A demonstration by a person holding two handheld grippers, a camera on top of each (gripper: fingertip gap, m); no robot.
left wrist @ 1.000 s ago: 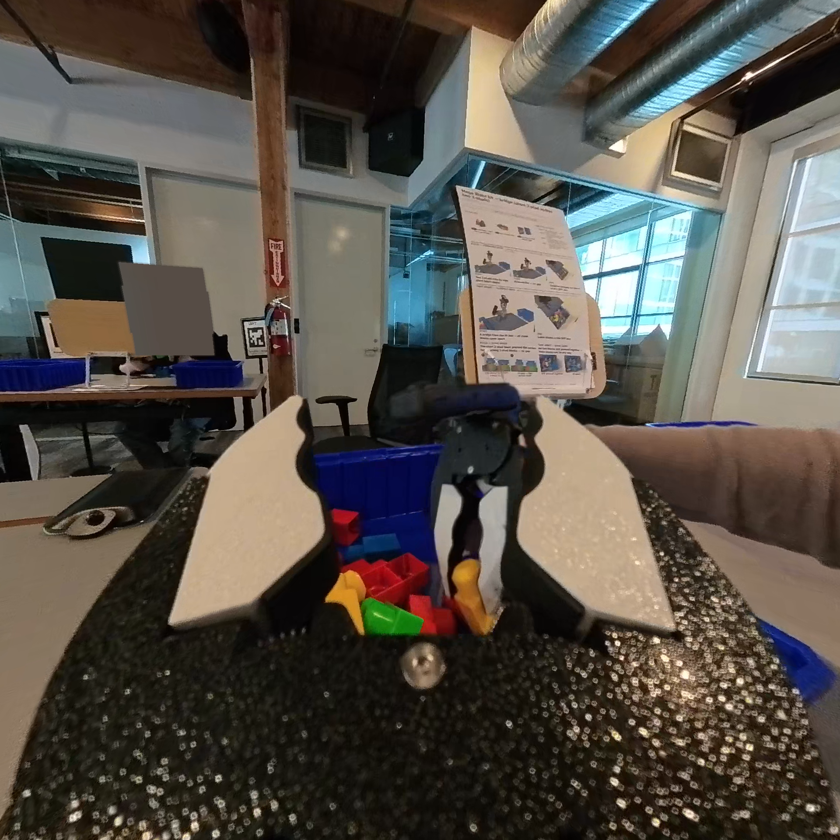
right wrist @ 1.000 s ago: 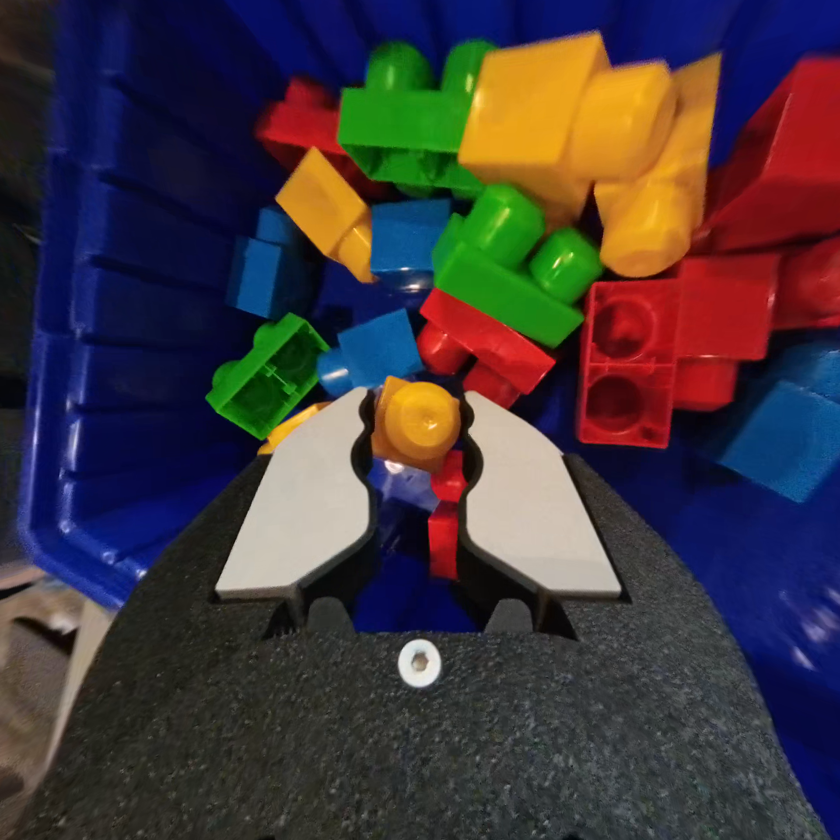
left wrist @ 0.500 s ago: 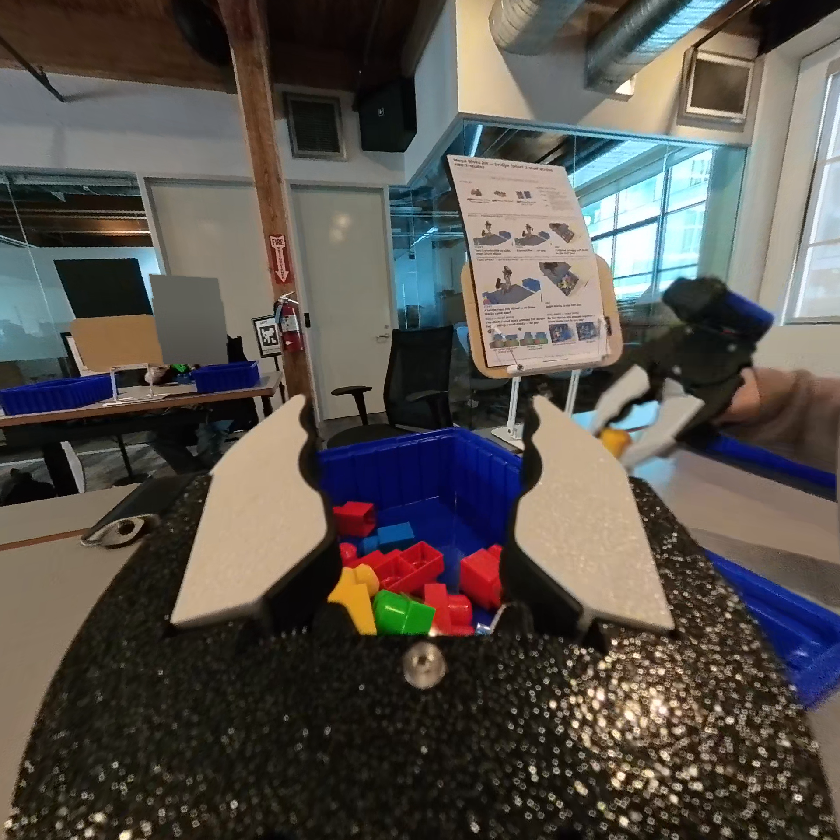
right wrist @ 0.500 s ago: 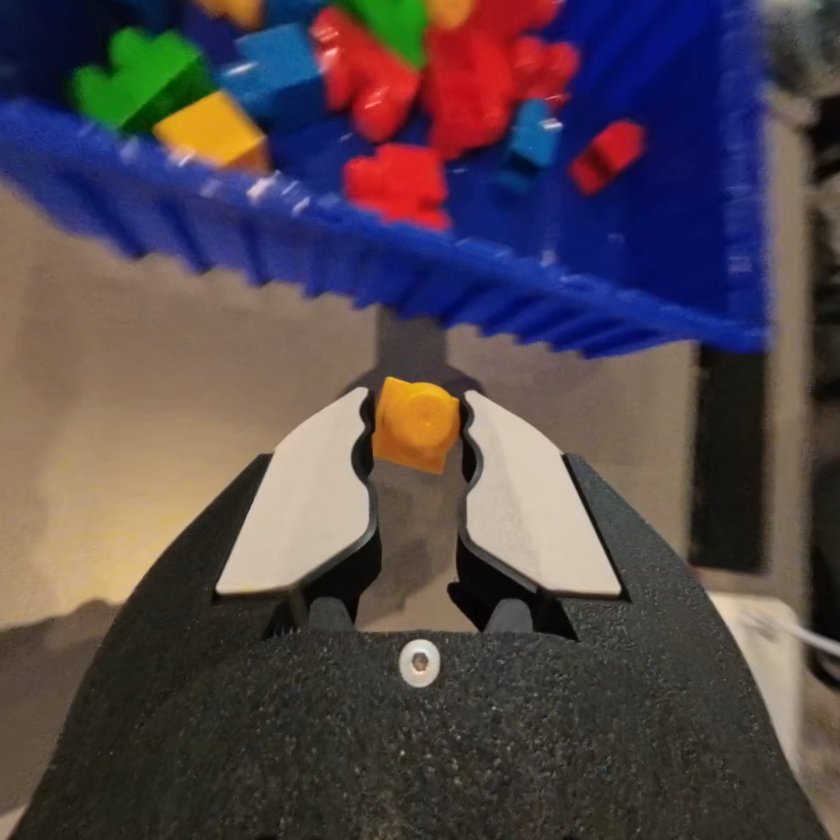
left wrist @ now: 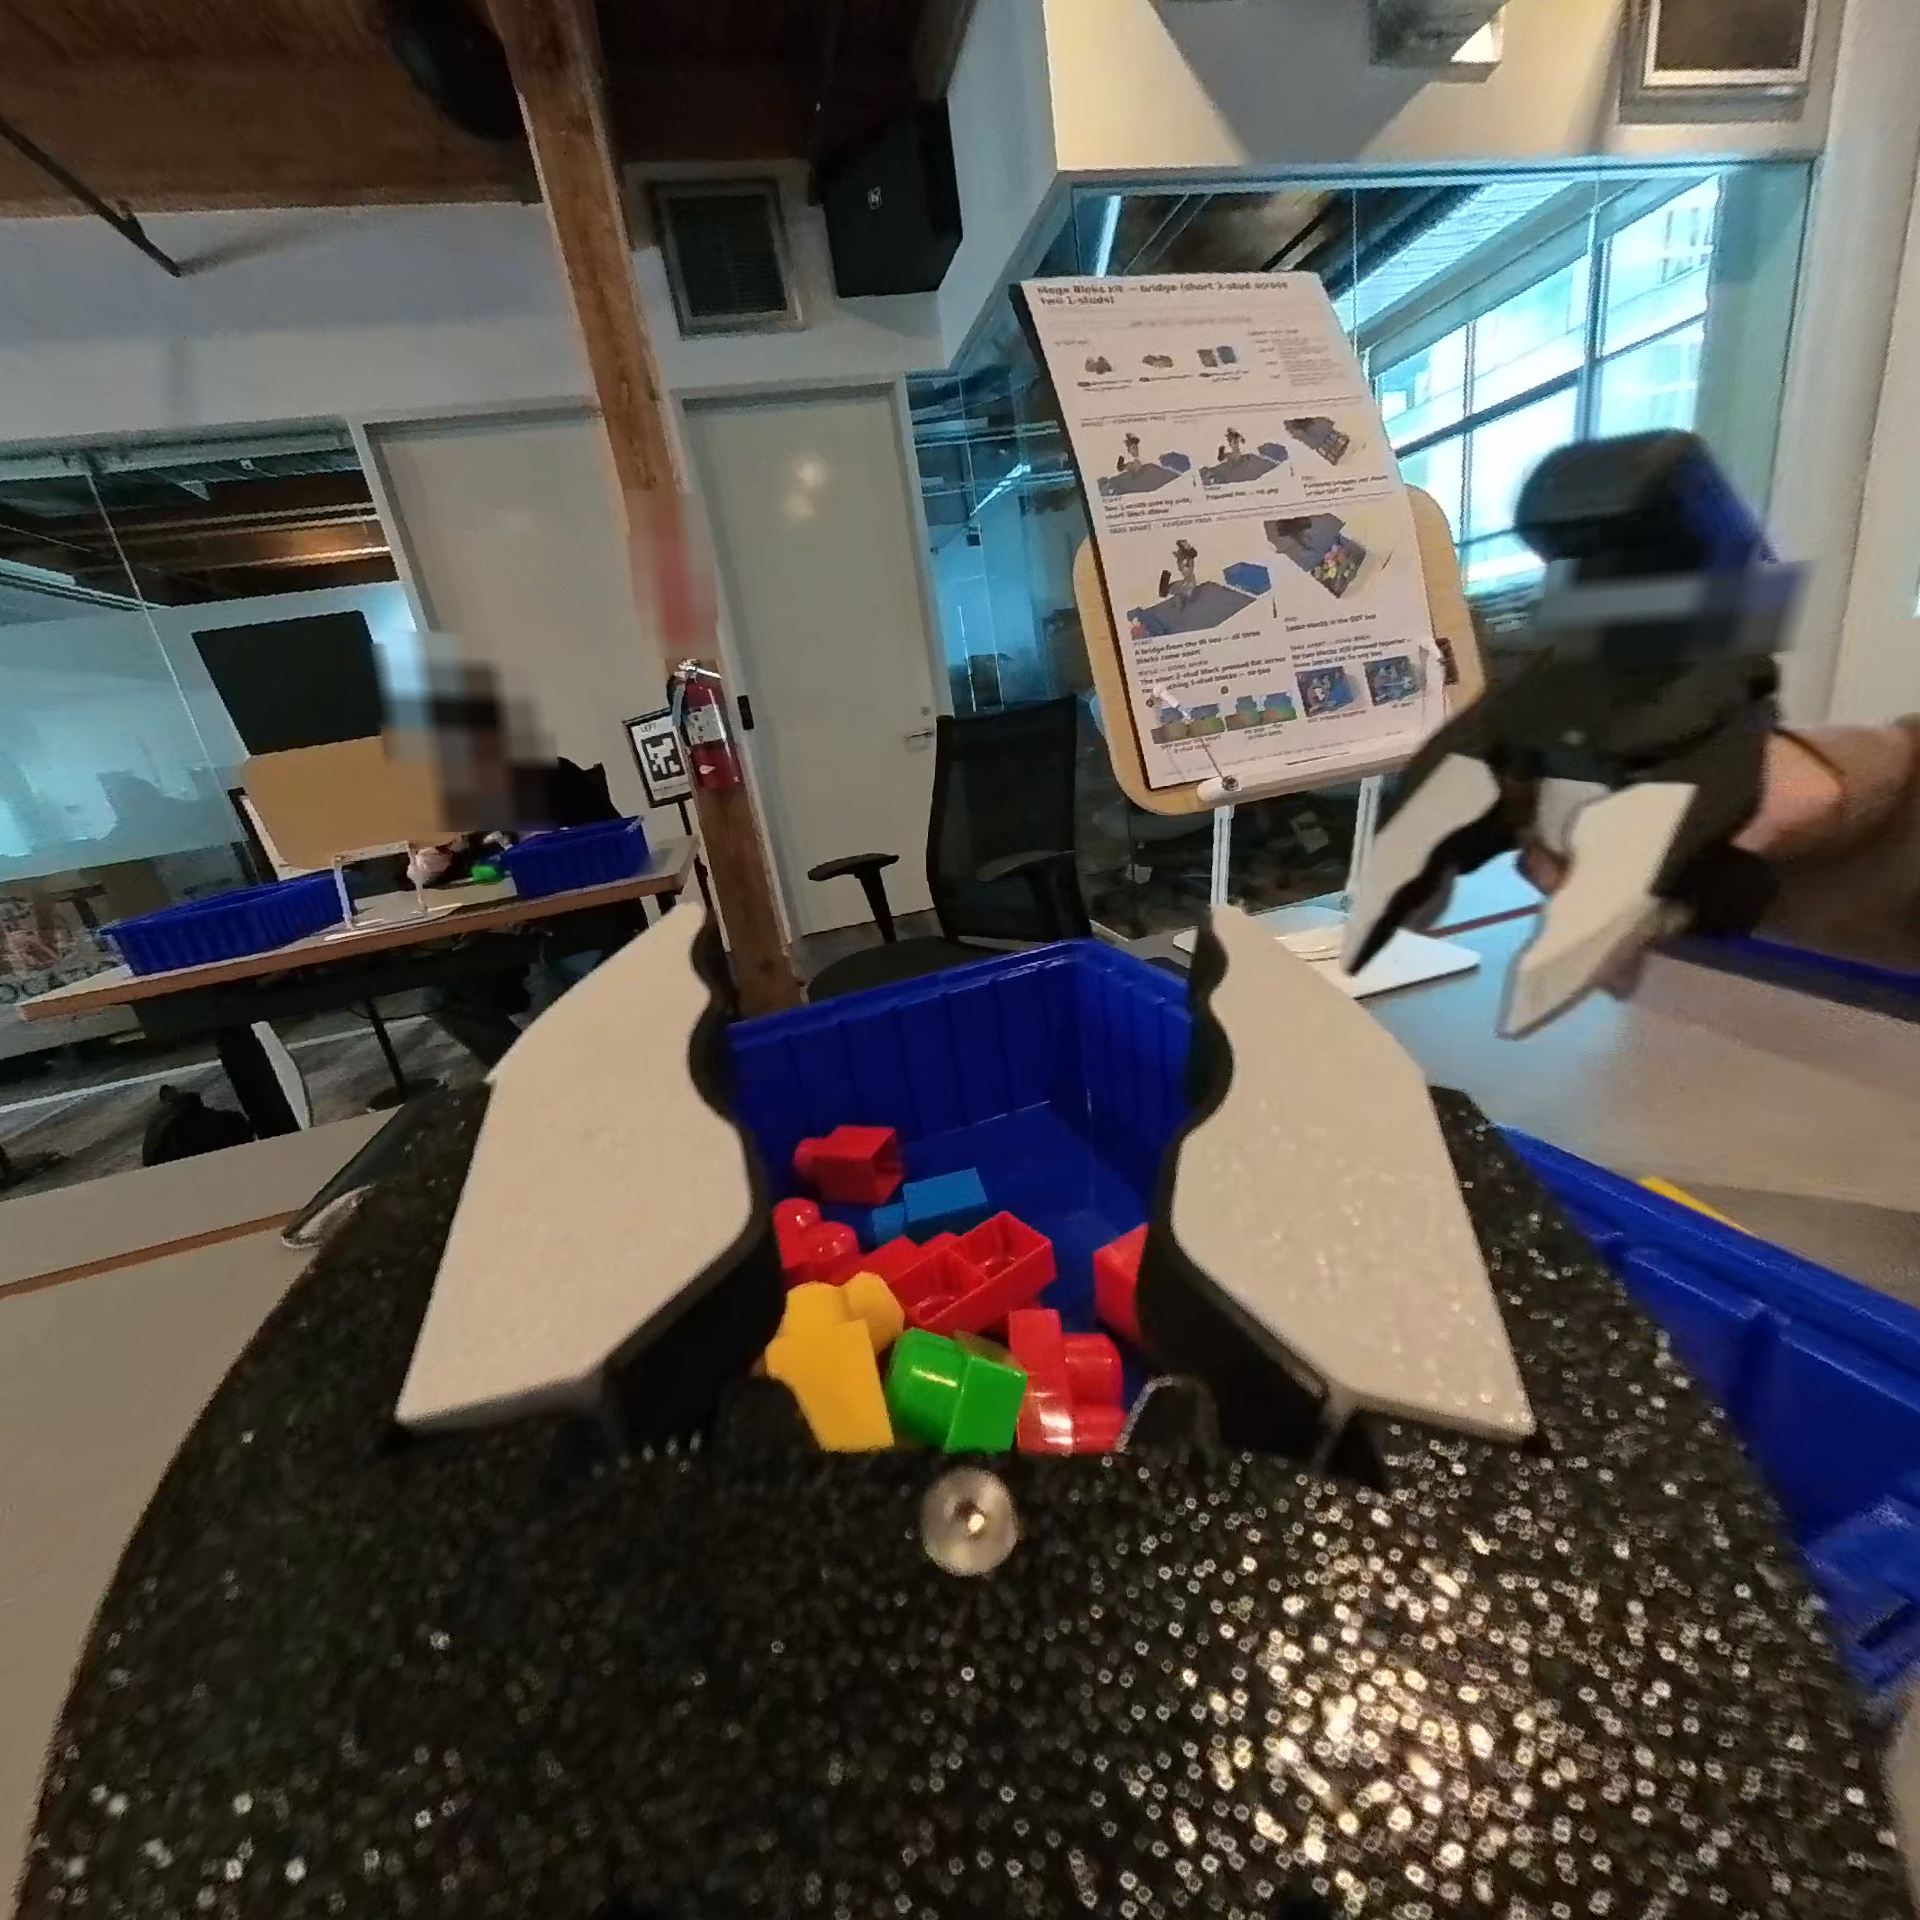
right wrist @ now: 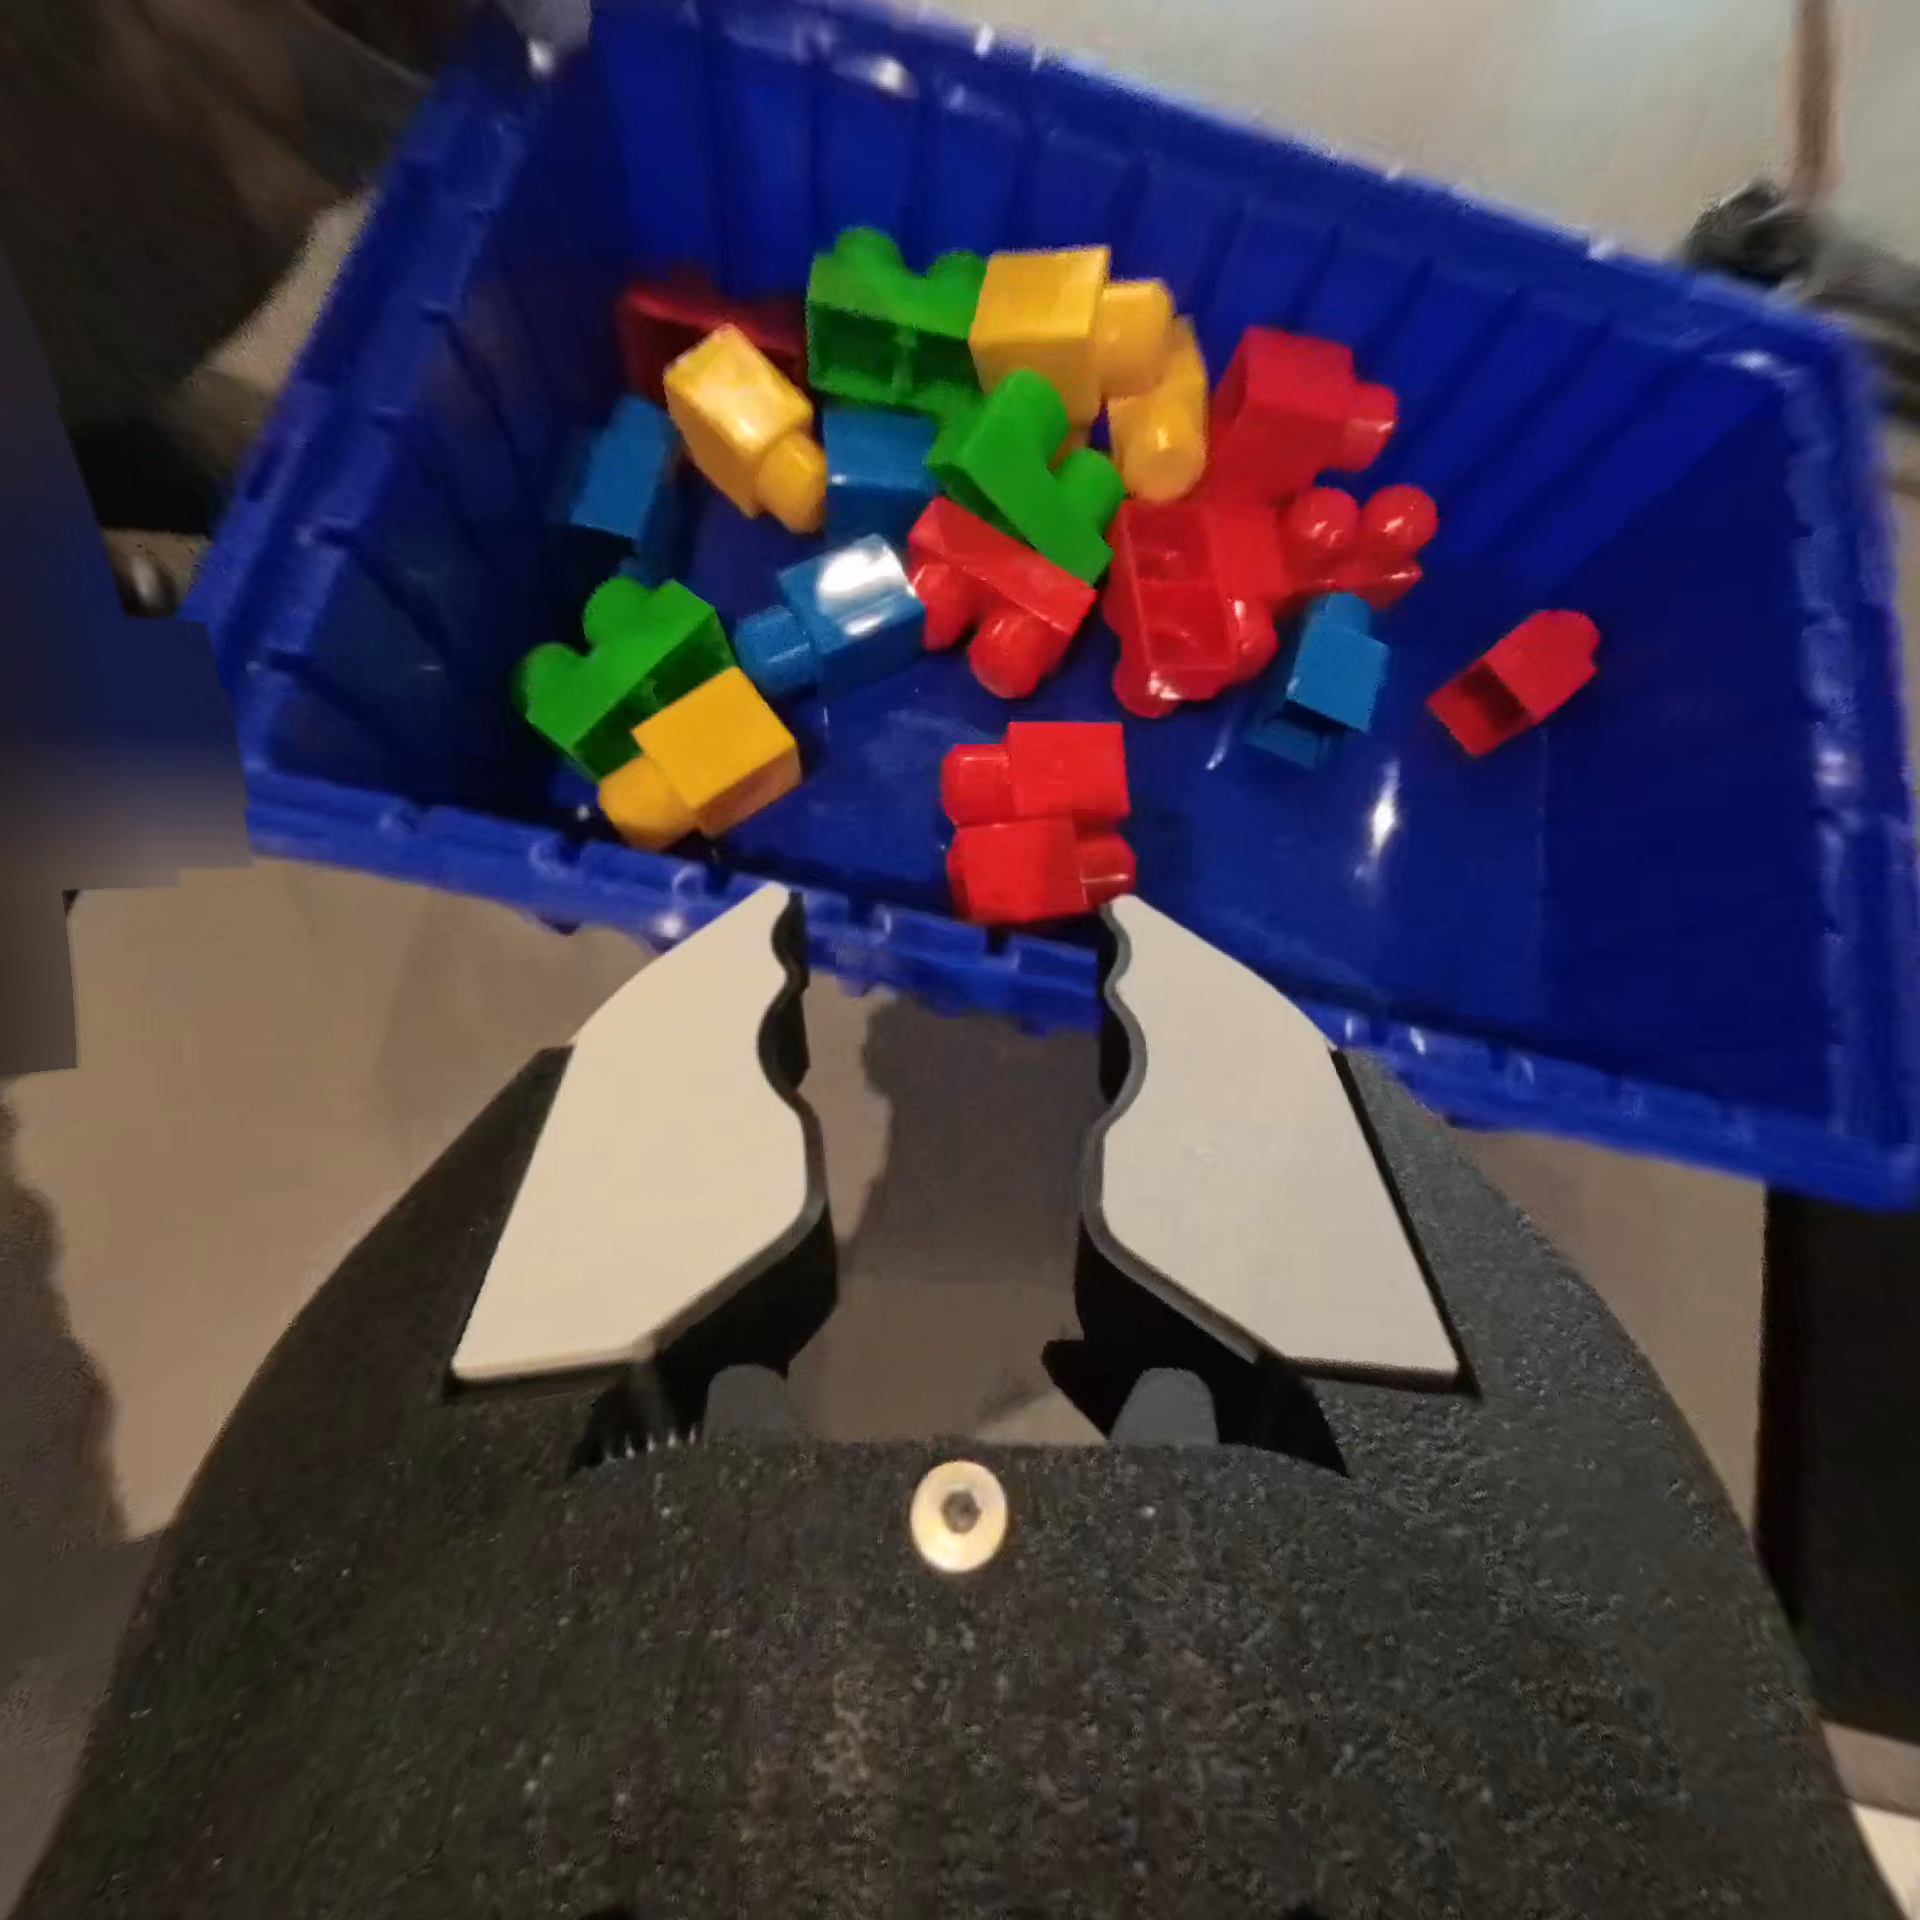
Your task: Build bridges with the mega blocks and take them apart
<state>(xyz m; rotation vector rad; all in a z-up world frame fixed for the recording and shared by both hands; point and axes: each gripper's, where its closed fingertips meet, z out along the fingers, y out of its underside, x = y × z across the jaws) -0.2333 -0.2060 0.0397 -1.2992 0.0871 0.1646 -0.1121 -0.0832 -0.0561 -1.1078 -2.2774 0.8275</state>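
Note:
A blue bin (left wrist: 935,1039) holds several loose mega blocks in red, blue, yellow and green. My left gripper (left wrist: 951,925) is open and empty, above the bin's near end. My right gripper (right wrist: 948,914) is open with nothing between its pads, over the bare table just outside the bin's rim (right wrist: 468,831). A red block (right wrist: 1039,821), a yellow block (right wrist: 707,753) and a green block (right wrist: 623,665) lie inside near that rim. The left wrist view shows the right gripper (left wrist: 1439,992) off to the right of the bin, pads apart and empty.
A blue tray edge (left wrist: 1714,1351) runs along the right, with a bit of yellow (left wrist: 1678,1195) behind it. An instruction sheet on a stand (left wrist: 1226,520) is behind the bin. An office chair (left wrist: 987,821) and a wooden post (left wrist: 623,416) stand beyond.
My right gripper lifted a yellow block out of the bin, carried it to the right, then opened; the block is gone from its pads. My left gripper stayed open over the bin.

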